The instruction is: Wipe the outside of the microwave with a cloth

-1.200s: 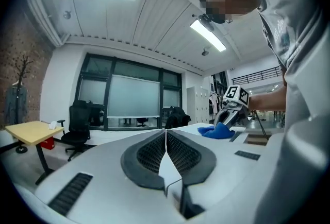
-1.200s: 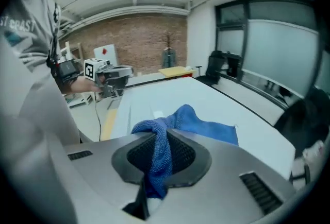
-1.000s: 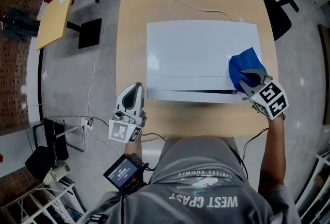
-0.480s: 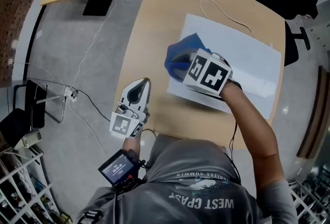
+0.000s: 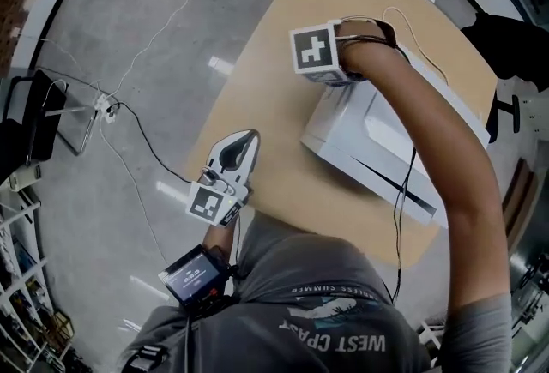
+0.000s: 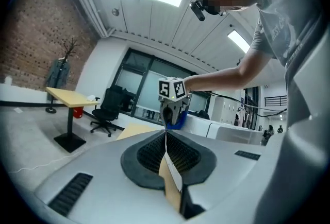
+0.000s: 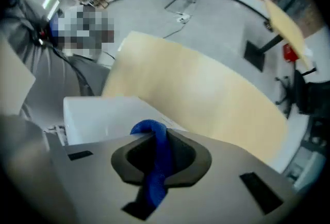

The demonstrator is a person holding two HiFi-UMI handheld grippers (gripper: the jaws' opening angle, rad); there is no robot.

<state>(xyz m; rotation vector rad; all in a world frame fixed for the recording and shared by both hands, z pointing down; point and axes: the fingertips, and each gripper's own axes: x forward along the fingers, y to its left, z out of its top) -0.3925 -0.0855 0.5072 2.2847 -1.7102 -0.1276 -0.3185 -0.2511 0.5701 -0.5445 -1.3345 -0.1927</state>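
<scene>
blue cloth [image 7: 153, 176] was pinched tight in the right gripper [image 7: 157, 143], jaws nearly together, fabric bunched in the slot and a fold poking out past the tips. that gripper was tipped steeply downward at the far left corner of the white microwave [image 5: 377, 135], which sat on the wooden table [image 5: 274, 114] off to the person's right. i'd say the steep angle was there to press the cloth onto the top edge or get it down onto the side panel, since the job is the outside of the box and that's the end the arm was stretched across to. whether the cloth was actually touching the casing i couldn't quite tell, the marker cube covered that spot from above

left gripper [image 5: 240, 144] was parked just off the near left edge of the table, well apart from the microwave, pointing roughly level with its jaws closed on nothing. looked like it was simply out of the way, wiping only takes one

container-wise the microwave was the only one around. its door was shut, so nothing of the inside showed
</scene>
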